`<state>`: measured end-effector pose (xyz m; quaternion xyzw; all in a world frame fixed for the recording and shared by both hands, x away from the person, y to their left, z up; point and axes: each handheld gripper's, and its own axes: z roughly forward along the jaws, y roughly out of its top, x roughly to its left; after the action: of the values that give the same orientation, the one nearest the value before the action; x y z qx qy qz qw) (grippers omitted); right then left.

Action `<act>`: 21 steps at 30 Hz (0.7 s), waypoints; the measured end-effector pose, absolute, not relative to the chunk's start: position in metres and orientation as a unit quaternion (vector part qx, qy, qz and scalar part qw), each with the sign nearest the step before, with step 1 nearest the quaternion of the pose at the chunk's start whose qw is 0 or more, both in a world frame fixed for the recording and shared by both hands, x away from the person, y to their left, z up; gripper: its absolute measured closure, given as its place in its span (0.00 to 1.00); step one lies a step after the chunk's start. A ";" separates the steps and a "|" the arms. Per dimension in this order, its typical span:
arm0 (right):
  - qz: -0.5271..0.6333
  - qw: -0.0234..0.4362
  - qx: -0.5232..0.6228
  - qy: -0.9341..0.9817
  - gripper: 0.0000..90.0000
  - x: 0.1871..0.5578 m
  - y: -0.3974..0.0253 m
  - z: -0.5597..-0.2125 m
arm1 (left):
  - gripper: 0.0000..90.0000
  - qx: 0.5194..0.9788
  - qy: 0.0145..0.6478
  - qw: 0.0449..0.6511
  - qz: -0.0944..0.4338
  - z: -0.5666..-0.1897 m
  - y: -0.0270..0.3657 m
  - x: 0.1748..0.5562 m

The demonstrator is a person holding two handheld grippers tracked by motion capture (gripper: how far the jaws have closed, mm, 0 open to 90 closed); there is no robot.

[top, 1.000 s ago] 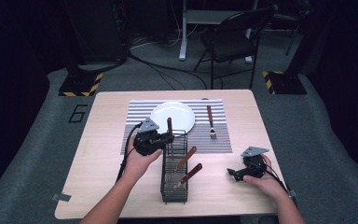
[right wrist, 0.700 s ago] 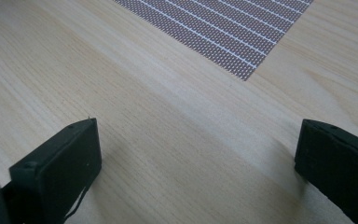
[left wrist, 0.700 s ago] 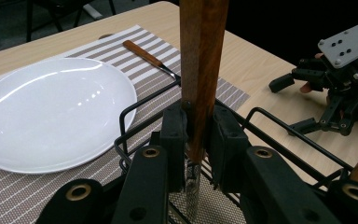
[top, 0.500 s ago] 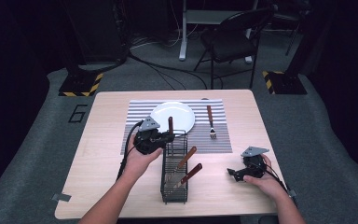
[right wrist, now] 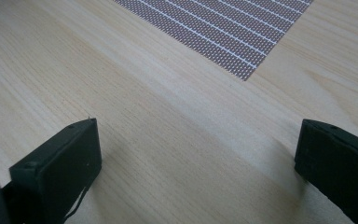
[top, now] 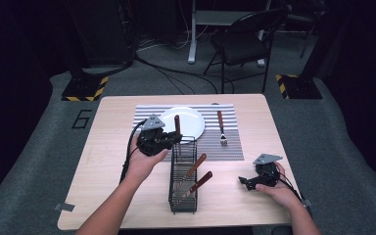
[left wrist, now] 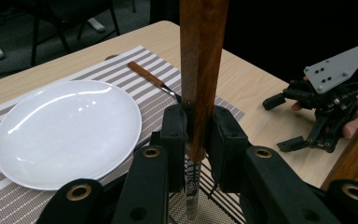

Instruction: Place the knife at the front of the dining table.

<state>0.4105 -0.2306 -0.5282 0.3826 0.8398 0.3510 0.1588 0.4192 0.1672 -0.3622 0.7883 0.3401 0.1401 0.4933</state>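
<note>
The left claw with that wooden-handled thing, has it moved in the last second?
No. The left claw holds the wooden-handled utensil at the same spot over the wire caddy's far end, beside the white plate.

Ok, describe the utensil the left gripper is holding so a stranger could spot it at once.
Find the black wire caddy in the middle of the wooden table. At its far end, the left gripper clamps a wooden-handled utensil. Unlike the two slanting handles in the caddy, it stands upright.

floor: grey carpet (top: 39,161) | black folding chair (top: 242,46) behind wooden table (top: 107,122) | hazard-striped bases (top: 81,89) flank chair | surroundings dark
</note>
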 end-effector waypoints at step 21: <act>0.351 0.159 0.382 0.840 0.00 0.411 -0.231 -0.528 | 0.86 0.779 0.337 0.506 0.154 -0.320 0.181 0.417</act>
<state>0.4105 -0.2306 -0.5282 0.3825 0.8398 0.3510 0.1586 0.4168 0.1810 -0.3202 0.7790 0.3373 0.1544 0.5056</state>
